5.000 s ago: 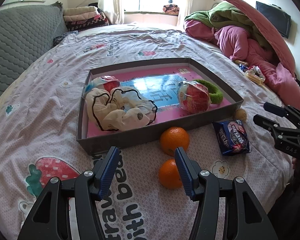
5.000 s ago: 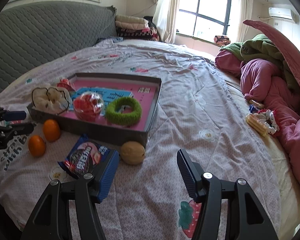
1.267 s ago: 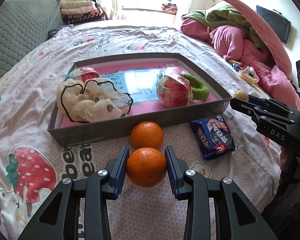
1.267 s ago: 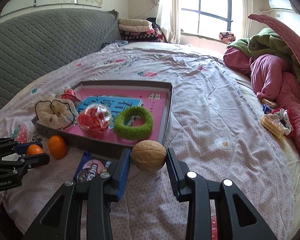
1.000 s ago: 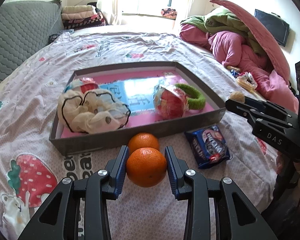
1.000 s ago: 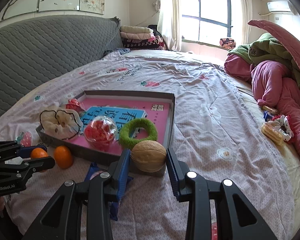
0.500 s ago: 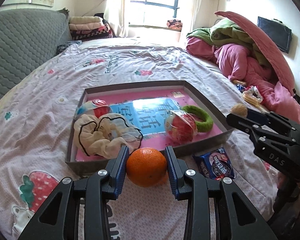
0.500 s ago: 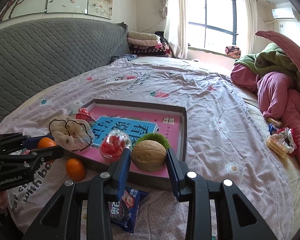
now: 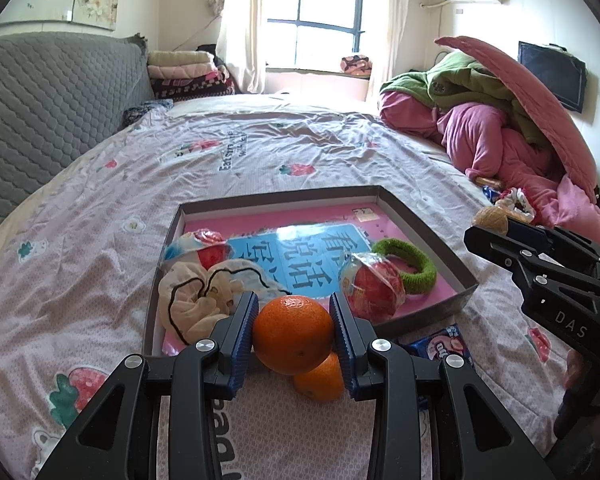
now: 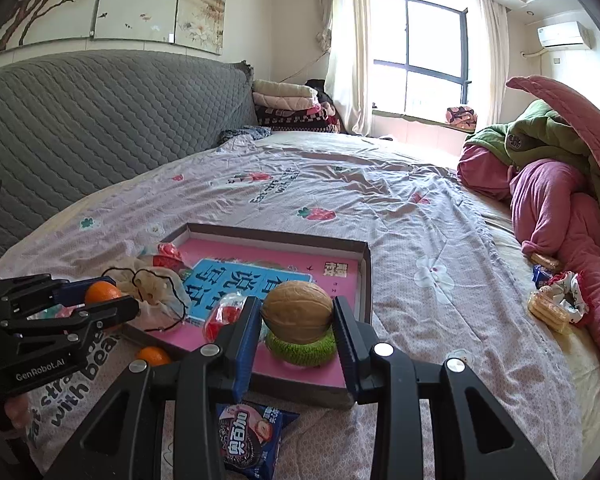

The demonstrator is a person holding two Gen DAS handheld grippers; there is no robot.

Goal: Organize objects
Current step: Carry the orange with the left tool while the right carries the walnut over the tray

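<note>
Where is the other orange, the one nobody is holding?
In the left wrist view, the loose orange lies on the bedspread just outside the tray's near wall, below the held orange.

An orange fruit, a tan walnut, a green ring and a grey tray with pink lining lie on a strawberry-printed pink bedsheet.

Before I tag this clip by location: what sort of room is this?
Most likely a home bedroom: a wide bed with a strawberry-print sheet, a quilted grey headboard, and piled blankets beside the window.
</note>
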